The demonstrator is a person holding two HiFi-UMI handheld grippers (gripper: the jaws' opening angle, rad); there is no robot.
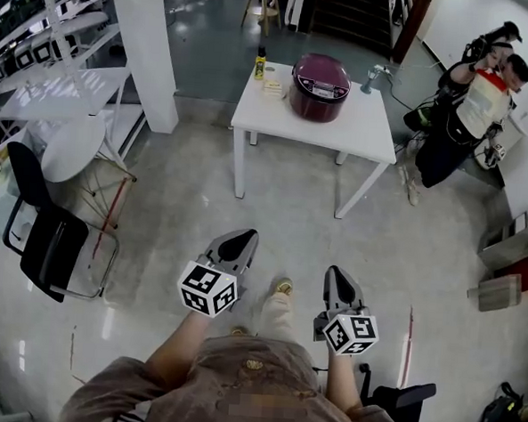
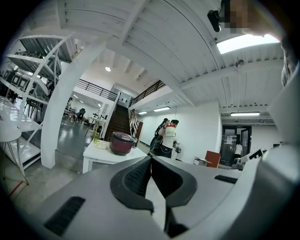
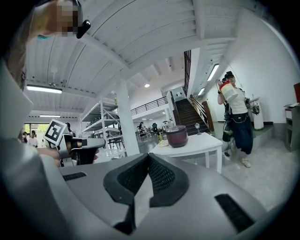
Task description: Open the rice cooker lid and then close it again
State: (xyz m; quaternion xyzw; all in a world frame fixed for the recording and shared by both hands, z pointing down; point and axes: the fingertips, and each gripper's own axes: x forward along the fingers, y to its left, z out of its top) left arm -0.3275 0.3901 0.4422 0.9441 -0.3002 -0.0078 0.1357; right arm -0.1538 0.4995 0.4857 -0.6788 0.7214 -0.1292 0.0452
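The rice cooker, lid down, stands on the white desk, well apart from the left gripper and right gripper (both closed tight, holding nothing). The likely risk is that a one-sided push at the latch slides the cooker toward the nearby bottle.

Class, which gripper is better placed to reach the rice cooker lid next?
Right, marginally: the rice cooker sits more in line with the right gripper than the left gripper. Both are shut, empty, far off.
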